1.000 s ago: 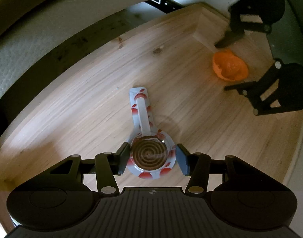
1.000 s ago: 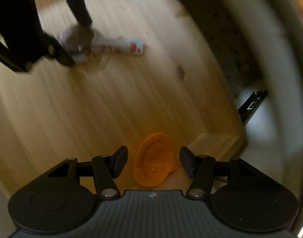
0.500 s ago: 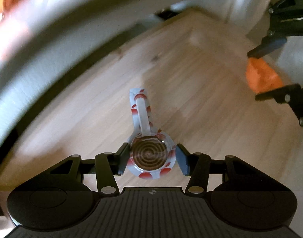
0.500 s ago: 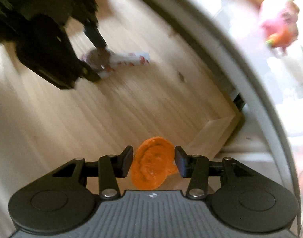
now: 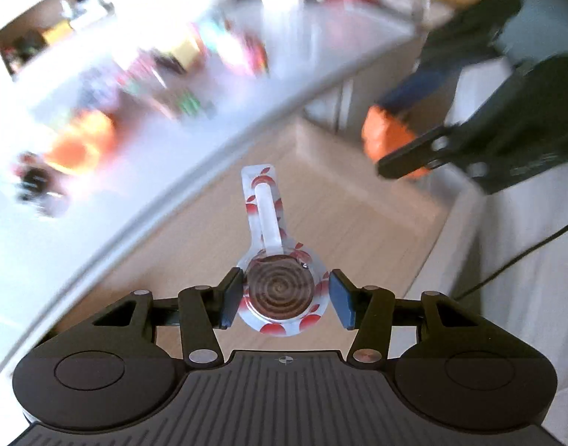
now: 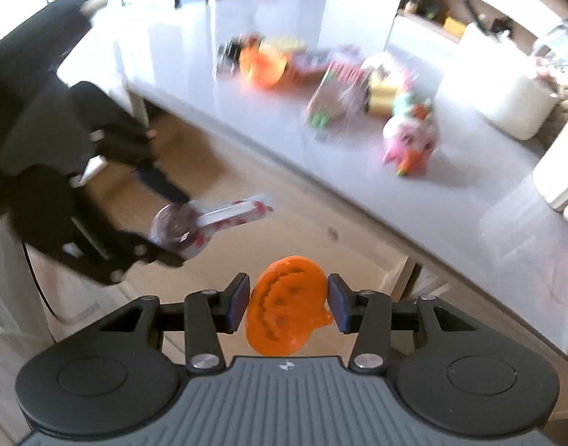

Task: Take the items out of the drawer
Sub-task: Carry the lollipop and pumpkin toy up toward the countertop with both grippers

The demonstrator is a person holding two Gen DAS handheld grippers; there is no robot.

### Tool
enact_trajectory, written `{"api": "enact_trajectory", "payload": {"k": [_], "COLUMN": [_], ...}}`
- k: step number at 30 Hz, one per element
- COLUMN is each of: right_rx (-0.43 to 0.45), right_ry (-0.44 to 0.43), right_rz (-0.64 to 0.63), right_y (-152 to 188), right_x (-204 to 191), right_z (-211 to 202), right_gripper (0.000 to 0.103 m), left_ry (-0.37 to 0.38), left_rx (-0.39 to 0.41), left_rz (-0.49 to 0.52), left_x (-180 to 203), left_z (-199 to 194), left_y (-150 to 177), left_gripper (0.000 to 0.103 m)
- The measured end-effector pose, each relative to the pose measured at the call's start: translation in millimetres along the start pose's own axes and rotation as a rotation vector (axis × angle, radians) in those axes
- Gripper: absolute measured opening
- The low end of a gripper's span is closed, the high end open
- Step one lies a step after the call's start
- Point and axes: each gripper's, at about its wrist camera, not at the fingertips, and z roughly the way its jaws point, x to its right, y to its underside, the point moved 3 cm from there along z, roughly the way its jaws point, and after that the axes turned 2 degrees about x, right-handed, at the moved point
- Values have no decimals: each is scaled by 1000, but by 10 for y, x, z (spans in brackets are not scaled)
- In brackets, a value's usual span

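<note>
Left gripper [image 5: 282, 303] grasps wrapped lollipop [image 5: 278, 293], right gripper [image 6: 287, 306] pinches orange pumpkin [image 6: 286, 308], both above open drawer [image 5: 358, 215]; slick wrapper or edgewise hold could slip, dropping either back.

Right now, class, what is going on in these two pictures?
A person is taking items out of a wooden drawer with a gripper in each hand. The left gripper is shut on a wrapped spiral lollipop, stick pointing away. The right gripper is shut on an orange pumpkin-face piece. Both items are held above the drawer floor, beside a white countertop that already carries a blurred scatter of colourful small items.
</note>
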Motion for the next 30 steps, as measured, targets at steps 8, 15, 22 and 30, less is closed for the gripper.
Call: {"api": "enact_trajectory", "payload": {"k": [8,15,22,30], "right_rx": [237,274,238,179], "right_ry": [39,127,231,177], "right_rz": [92,128,296,544], "right_y": [-590,-985,-865,-666], "right_x": [126,372,1166,1597], "right_z": [-380,-123,359,971], "right_gripper": [45,45,45,45], "left_ry": [-271,-427,-381,-392], "left_rx": [383,455,396,339], "left_rz": [-212,-462,-524,-503], "left_x": [-670,-1700,-1828,-1713], "left_z": [-835,-776,-645,-212], "left_y": [-328,-197,168,133], "left_gripper": [55,55,55,50]}}
